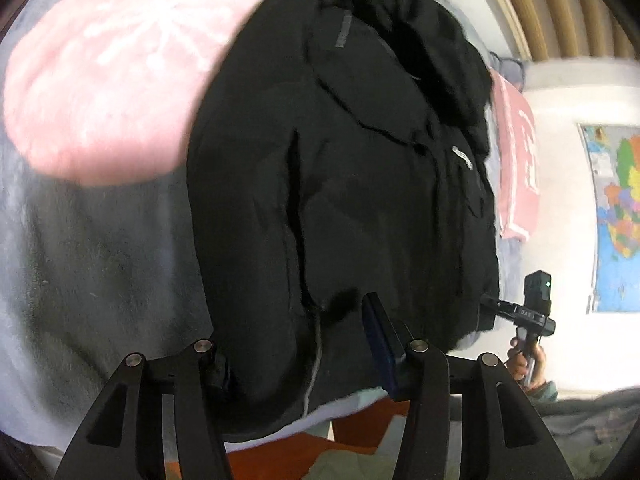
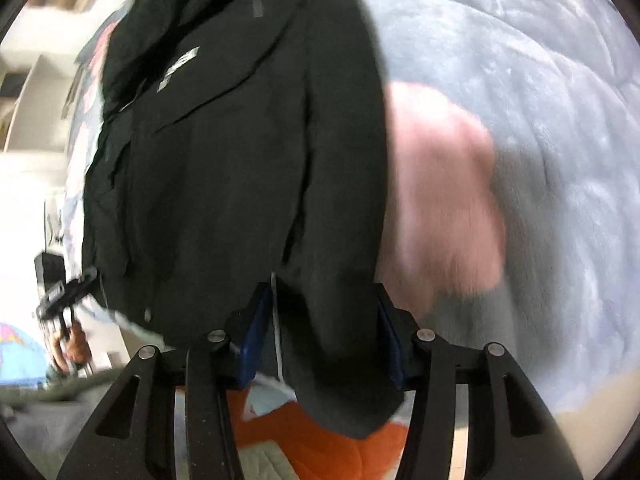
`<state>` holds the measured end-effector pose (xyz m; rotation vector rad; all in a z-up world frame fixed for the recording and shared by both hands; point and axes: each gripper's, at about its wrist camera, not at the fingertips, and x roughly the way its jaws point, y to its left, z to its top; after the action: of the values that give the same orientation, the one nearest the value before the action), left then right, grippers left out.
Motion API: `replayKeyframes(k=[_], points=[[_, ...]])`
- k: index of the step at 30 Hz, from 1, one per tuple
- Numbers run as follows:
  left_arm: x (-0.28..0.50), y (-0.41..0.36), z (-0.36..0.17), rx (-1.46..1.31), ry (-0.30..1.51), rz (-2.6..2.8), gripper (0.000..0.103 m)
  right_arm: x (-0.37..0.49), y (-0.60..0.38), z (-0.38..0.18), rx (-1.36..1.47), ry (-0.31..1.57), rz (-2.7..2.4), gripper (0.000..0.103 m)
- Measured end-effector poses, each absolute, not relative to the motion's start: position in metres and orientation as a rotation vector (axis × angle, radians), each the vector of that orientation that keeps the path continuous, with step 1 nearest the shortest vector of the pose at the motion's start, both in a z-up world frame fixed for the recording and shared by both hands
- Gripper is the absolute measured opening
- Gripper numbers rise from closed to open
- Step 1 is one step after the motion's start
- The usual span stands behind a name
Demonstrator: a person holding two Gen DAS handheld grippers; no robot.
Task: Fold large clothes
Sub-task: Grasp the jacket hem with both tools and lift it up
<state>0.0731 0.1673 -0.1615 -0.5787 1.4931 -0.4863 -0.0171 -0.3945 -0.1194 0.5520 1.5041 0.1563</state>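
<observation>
The large black padded jacket (image 1: 340, 184) lay spread lengthwise over the grey plush blanket (image 1: 80, 260) covering the bed, its collar toward twelve o'clock and its hem hanging past the bed edge at six o'clock in both wrist views. The left tongs (image 1: 296, 344) stood about half open with a thick bunch of the hem between the jaws; the blue pad on one finger (image 1: 380, 344) lay against the cloth and the other was buried in it, so they appeared closed on the jacket. The right tongs (image 2: 320, 332) likewise gripped the hem's other corner, blue pads pressing the bulky fabric from both sides, a thin white cord (image 2: 276, 320) trailing beside one. A pink fleece blanket with white snowflakes (image 1: 120, 68) lay under and beside the jacket, toward ten o'clock in the left view. Beyond the bed, at three o'clock, a colourful map (image 1: 620, 220) hung on the wall. Orange floor matting (image 2: 320, 452) showed below. Judging from the flat, unfolded body, the folding had barely begun: the hem was taken up, but no fold was yet made.
</observation>
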Motion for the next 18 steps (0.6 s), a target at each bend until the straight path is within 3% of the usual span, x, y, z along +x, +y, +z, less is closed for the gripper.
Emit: replayKeyframes(k=[6, 7, 8, 9, 11, 18], points=[[0.080, 0.147, -0.158, -0.568, 1.508, -0.549, 0.052, -0.016, -0.384, -0.120, 0.578, 1.475, 0.197, 0.055], [0.079, 0.148, -0.162, -0.560, 1.521, -0.537, 0.052, -0.013, -0.382, -0.127, 0.580, 1.487, 0.188, 0.053], [0.079, 0.146, -0.165, -0.549, 1.534, -0.520, 0.052, -0.011, -0.380, -0.129, 0.572, 1.494, 0.182, 0.045], [0.081, 0.143, -0.163, -0.528, 1.527, -0.505, 0.048, -0.009, -0.376, -0.127, 0.543, 1.497, 0.171, 0.040], [0.082, 0.145, -0.150, -0.507, 1.492, -0.511, 0.014, -0.007, -0.372, -0.110, 0.535, 1.453, 0.183, 0.022], [0.116, 0.156, -0.081, -0.640, 1.298, -0.585, 0.015, 0.014, -0.383, -0.033, 0.540, 1.280, 0.227, 0.020]])
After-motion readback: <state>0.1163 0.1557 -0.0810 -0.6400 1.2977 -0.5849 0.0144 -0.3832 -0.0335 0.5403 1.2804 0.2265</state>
